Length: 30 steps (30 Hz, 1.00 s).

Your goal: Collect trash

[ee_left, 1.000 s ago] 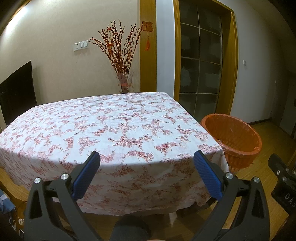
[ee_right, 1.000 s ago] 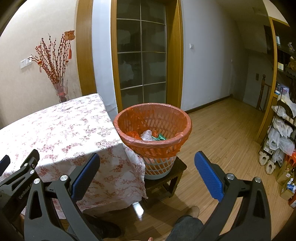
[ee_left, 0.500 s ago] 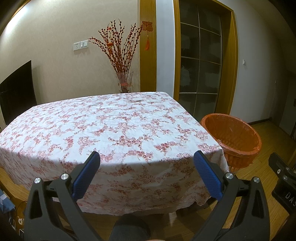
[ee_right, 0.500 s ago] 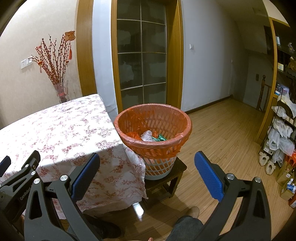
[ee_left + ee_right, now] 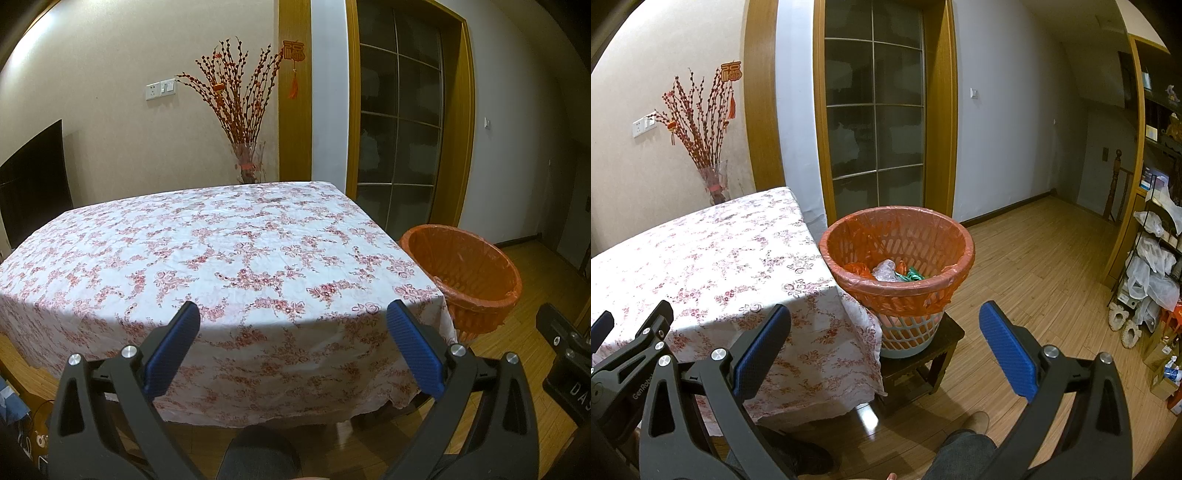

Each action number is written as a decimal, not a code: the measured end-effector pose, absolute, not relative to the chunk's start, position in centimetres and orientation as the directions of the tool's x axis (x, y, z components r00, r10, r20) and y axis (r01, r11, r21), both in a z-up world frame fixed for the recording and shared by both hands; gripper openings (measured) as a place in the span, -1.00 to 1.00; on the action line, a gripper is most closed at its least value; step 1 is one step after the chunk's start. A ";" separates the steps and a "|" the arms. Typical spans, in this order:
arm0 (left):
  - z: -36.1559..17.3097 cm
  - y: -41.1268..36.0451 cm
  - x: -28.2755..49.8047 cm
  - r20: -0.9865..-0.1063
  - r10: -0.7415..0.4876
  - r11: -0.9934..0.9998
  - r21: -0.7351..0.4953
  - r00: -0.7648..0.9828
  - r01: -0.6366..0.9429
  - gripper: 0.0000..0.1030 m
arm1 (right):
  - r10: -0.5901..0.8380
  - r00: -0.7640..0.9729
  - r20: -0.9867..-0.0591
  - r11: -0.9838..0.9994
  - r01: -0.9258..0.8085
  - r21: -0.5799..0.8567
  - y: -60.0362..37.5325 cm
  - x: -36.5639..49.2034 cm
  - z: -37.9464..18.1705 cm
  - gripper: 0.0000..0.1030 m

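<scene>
A white basket lined with an orange bag (image 5: 897, 258) stands on a low dark stool (image 5: 923, 354) beside the table's right edge. Crumpled trash (image 5: 892, 271), orange, clear and green, lies inside it. The basket also shows in the left wrist view (image 5: 465, 273). My left gripper (image 5: 293, 325) is open and empty, held before the near edge of the table with the floral cloth (image 5: 207, 258). My right gripper (image 5: 884, 325) is open and empty, in front of and below the basket. No trash shows on the tablecloth.
A glass vase of red branches (image 5: 247, 162) stands behind the table by the wall. A glass door (image 5: 875, 122) is behind the basket. Shelves with bags and slippers (image 5: 1148, 273) line the right side. The person's legs and shoe (image 5: 971, 424) are below the grippers.
</scene>
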<state>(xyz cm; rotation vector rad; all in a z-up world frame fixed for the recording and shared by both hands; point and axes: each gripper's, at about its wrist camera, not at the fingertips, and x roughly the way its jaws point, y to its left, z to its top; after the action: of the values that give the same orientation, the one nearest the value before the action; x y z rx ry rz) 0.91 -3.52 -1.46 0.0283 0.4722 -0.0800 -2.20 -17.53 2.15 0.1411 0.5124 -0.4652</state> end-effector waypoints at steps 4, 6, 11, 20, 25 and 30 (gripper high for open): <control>-1.5 -3.6 0.8 -0.456 -0.070 0.996 0.009 0.887 0.083 0.92 | -0.393 0.771 -0.502 0.887 0.462 0.015 -17.5 -2.2 2.2 0.95; -1.5 -3.6 0.8 -0.456 -0.071 0.996 0.008 0.887 0.084 0.92 | -0.393 0.771 -0.501 0.887 0.462 0.015 -17.5 -2.2 2.2 0.95; -1.6 -3.6 0.7 -0.457 -0.073 0.996 0.008 0.886 0.086 0.92 | -0.393 0.771 -0.502 0.887 0.462 0.015 -17.6 -2.2 2.3 0.95; -1.6 -3.5 0.7 -0.462 -0.070 0.996 0.009 0.884 0.084 0.92 | -0.393 0.770 -0.502 0.887 0.462 0.015 -17.5 -2.1 2.3 0.95; -1.5 -3.3 1.0 -0.468 -0.066 0.997 0.005 0.881 0.077 0.92 | -0.393 0.771 -0.502 0.887 0.462 0.015 -17.5 -2.1 2.2 0.95; -1.5 -3.2 1.0 -0.470 -0.067 0.997 0.004 0.880 0.079 0.92 | -0.394 0.771 -0.501 0.886 0.463 0.015 -17.4 -2.1 2.2 0.95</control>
<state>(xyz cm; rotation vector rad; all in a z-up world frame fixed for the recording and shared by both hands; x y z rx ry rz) 1.00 -3.24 -1.47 0.0236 0.4893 -0.0762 -2.12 -17.45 2.22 0.1405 0.5111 -0.4659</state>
